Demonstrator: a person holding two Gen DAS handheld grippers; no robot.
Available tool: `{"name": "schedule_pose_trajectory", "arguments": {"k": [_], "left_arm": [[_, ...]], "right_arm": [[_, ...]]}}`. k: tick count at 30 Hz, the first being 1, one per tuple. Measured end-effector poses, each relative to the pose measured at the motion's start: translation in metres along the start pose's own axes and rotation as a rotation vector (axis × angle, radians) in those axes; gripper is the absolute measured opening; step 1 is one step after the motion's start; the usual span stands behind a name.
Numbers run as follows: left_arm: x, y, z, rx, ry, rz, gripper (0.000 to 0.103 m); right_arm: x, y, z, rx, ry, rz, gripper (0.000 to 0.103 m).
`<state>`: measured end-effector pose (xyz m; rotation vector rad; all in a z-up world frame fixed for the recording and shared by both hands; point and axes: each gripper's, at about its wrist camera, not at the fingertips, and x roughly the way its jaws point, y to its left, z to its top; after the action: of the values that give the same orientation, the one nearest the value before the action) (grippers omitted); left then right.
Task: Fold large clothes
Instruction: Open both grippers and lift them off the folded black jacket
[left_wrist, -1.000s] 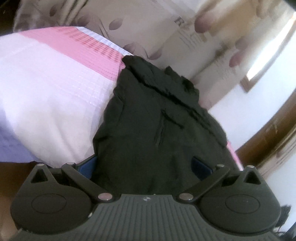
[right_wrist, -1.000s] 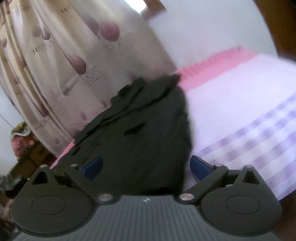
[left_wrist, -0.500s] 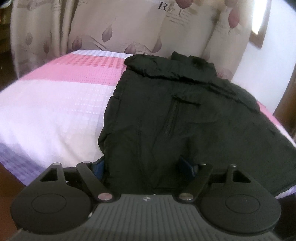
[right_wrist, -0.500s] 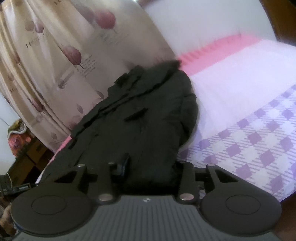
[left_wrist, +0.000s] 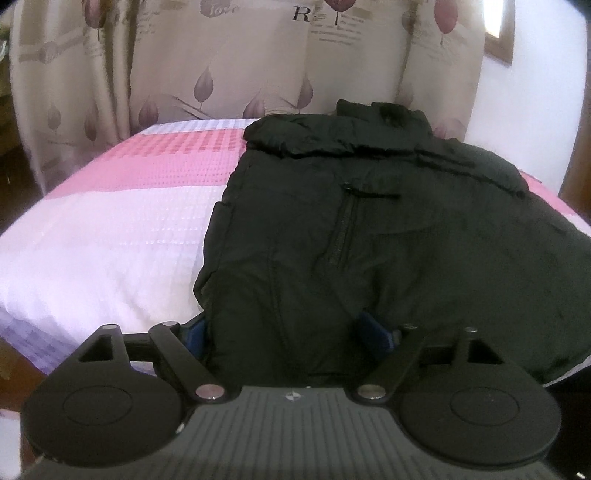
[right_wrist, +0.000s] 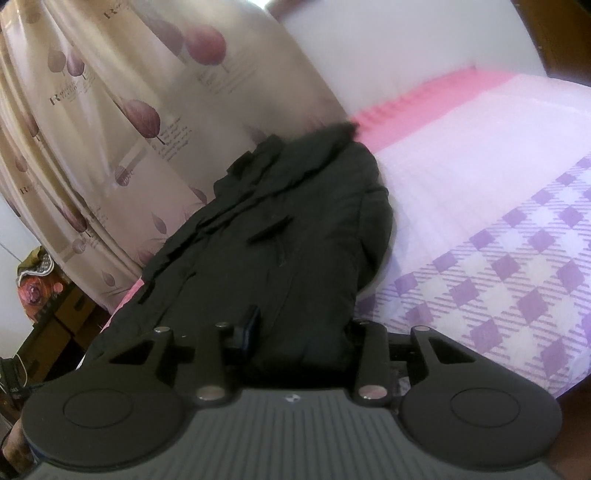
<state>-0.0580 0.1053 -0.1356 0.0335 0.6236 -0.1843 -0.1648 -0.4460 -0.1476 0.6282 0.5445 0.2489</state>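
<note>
Black jacket (left_wrist: 369, 240) on bed (left_wrist: 110, 229), both grippers on its near hem.

Bed w/ pink, white & purple-check cover; leaf-print curtain (left_wrist: 221, 66) behind far edge. Jacket lies flat along one side of bed, collar twd far edge by curtain, hem at near edge; chest zip pocket (left_wrist: 347, 221) faces up. Left gripper (left_wrist: 284, 332): jaws wide, have just been opening slightly, w/ thick hem fold between blue pads; can't tell if they actually pinch it. Right gripper (right_wrist: 299, 332): jaws narrowed, clenched on bunched hem at jacket's near corner, fabric squeezed betw fingers.
</note>
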Motion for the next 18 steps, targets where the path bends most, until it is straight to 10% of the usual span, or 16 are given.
{"name": "schedule_pose_trajectory", "arguments": {"k": [7,14,18], "left_arm": [[0.001,-0.001,0.000,0.013,0.005,-0.006,0.095],[0.003,0.034,0.000,-0.169,0.029,-0.203,0.093],[0.002,0.056,-0.003,-0.270,0.043,-0.256,0.042]], "right_arm": [[0.000,0.000,0.002,0.013,0.008,0.002,0.036],[0.002,-0.003,0.012,0.024,0.060,0.027,0.039],[0.003,0.002,0.011,-0.031,0.067,0.017,0.039]]}}
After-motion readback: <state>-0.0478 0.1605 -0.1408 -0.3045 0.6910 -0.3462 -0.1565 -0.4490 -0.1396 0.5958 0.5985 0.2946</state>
